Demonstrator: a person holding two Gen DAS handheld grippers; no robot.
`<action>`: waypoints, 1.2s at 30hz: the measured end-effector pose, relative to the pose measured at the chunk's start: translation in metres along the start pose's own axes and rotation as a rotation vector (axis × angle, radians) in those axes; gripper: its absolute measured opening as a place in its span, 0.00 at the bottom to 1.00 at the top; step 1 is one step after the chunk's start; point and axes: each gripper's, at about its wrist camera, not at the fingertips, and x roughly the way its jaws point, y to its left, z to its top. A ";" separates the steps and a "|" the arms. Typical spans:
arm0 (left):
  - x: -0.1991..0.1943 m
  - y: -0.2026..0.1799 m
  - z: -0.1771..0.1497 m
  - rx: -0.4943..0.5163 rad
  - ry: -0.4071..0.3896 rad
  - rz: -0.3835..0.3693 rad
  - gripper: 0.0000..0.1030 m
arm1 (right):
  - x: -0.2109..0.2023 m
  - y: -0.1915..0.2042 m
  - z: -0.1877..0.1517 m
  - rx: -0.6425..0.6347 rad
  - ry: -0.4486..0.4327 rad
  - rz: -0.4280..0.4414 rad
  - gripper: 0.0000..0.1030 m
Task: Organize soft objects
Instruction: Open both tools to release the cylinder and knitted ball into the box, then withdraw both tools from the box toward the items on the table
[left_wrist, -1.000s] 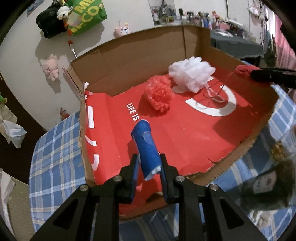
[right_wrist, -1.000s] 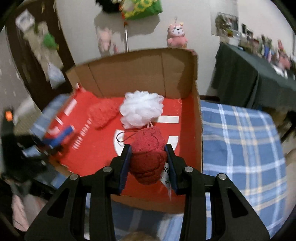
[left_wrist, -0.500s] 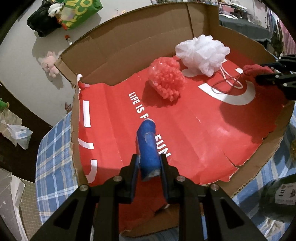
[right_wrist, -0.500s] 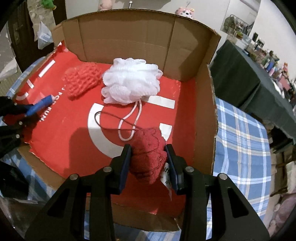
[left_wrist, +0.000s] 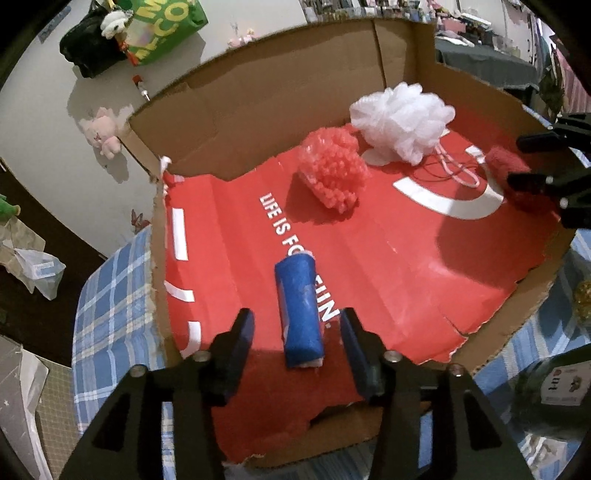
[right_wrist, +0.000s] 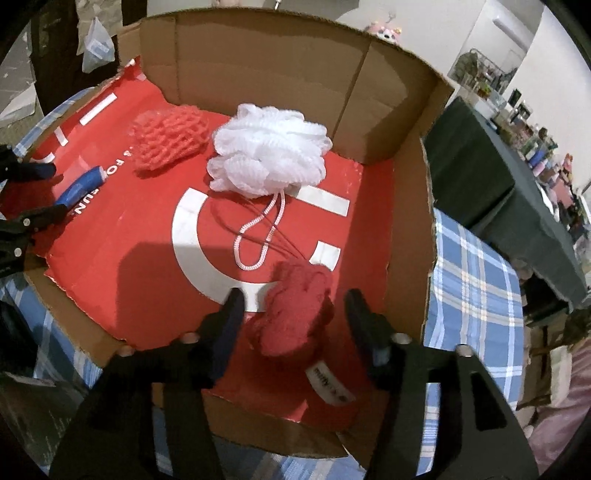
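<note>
Beyond, coral mesh sponge (left_wrist: 332, 171) beside white mesh bath pouf (left_wrist: 402, 120) in red-floored cardboard box (left_wrist: 258, 107). Left gripper (left_wrist: 297, 326) and right gripper (right_wrist: 293, 308) just opened, releasing blue rolled cloth (left_wrist: 301, 312) and red fuzzy cloth (right_wrist: 295, 314), previously clamped.

White capitals on the red printed floor of the open cardboard box (left_wrist: 388, 266) read "LIFE IS FO", then "UN" past a blue roll lying over the letters. The green hanging bag (left_wrist: 162, 26) shows part of a word, "CO". Other labels are too small or blurred to read.
</note>
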 end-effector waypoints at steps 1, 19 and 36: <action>-0.004 0.000 -0.001 0.001 -0.011 0.002 0.59 | -0.003 0.001 0.000 -0.004 -0.009 -0.003 0.57; -0.175 -0.002 -0.054 -0.189 -0.401 -0.040 1.00 | -0.179 0.003 -0.039 0.135 -0.366 0.082 0.84; -0.272 -0.035 -0.133 -0.353 -0.709 -0.035 1.00 | -0.295 0.057 -0.139 0.188 -0.676 0.154 0.96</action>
